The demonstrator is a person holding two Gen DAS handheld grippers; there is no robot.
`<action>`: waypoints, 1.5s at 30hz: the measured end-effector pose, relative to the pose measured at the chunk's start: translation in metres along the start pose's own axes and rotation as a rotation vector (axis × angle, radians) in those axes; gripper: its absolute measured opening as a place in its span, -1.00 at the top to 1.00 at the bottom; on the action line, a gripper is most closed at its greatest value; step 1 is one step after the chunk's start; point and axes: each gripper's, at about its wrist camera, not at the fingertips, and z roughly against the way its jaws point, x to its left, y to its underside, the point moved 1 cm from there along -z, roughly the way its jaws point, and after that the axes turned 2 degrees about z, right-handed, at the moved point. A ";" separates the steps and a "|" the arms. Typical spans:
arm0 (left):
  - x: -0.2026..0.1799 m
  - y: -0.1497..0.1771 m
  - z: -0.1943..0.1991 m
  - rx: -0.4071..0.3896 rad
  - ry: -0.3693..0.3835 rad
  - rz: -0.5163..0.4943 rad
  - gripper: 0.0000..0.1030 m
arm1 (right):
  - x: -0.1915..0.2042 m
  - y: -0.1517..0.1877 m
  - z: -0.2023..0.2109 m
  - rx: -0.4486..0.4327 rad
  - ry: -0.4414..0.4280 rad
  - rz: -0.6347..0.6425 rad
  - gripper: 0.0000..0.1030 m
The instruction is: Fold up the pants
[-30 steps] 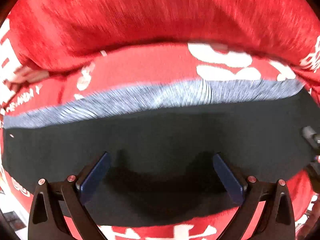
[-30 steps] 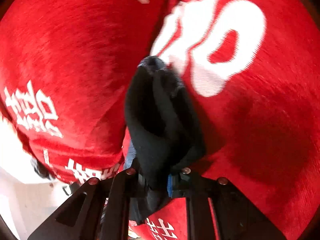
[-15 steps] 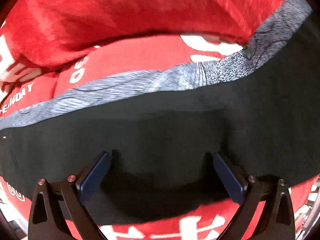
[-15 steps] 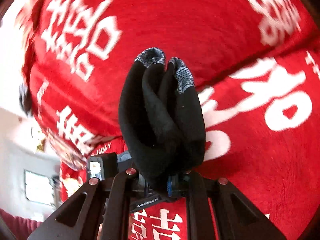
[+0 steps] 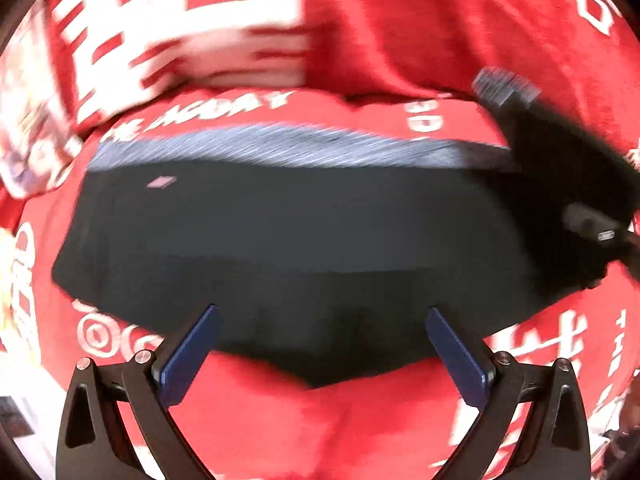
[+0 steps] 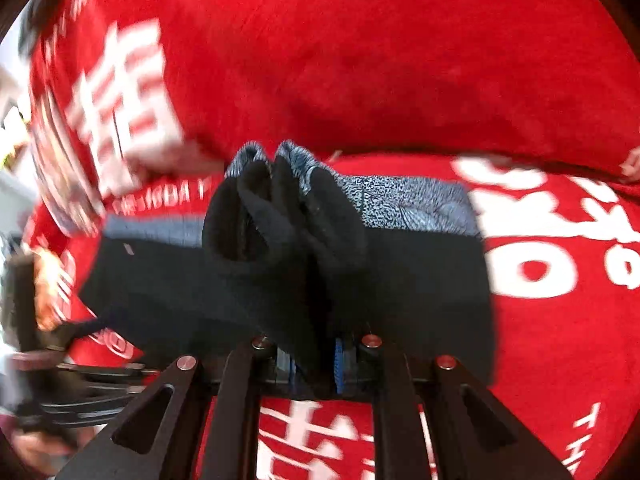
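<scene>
Soft black knit pants [image 5: 304, 240] with a speckled grey waistband (now more spread out than 1 second ago) lie on the plush red white-lettered blanket [image 5: 400, 32]; left gripper [image 5: 320, 344] gapes, released, above them, right gripper [image 6: 316, 364] clenches a bunched fold.

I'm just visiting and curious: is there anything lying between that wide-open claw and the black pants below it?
Nothing visible. The left claw hangs open directly over the black pants, which lie on the red blanket. The only other thing nearby is the right claw, shut on a bunched part of the pants at the side.
</scene>
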 end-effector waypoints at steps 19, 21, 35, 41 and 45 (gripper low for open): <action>0.098 0.028 0.020 0.029 0.045 0.137 -1.00 | 0.047 0.024 0.006 0.112 -0.099 -0.142 -0.06; 0.095 0.032 0.018 0.038 0.054 0.136 -1.00 | 0.027 0.027 -0.009 0.155 -0.234 -0.316 -0.06; 0.093 0.049 0.027 0.060 0.062 0.101 -1.00 | -0.023 0.070 -0.050 0.123 -0.450 -0.973 -0.06; 0.095 0.051 0.028 0.067 0.059 0.104 -1.00 | -0.035 0.084 -0.061 0.088 -0.459 -1.120 0.33; 0.100 0.054 0.038 0.052 0.070 0.122 -1.00 | -0.032 0.076 -0.061 0.127 -0.405 -1.073 0.91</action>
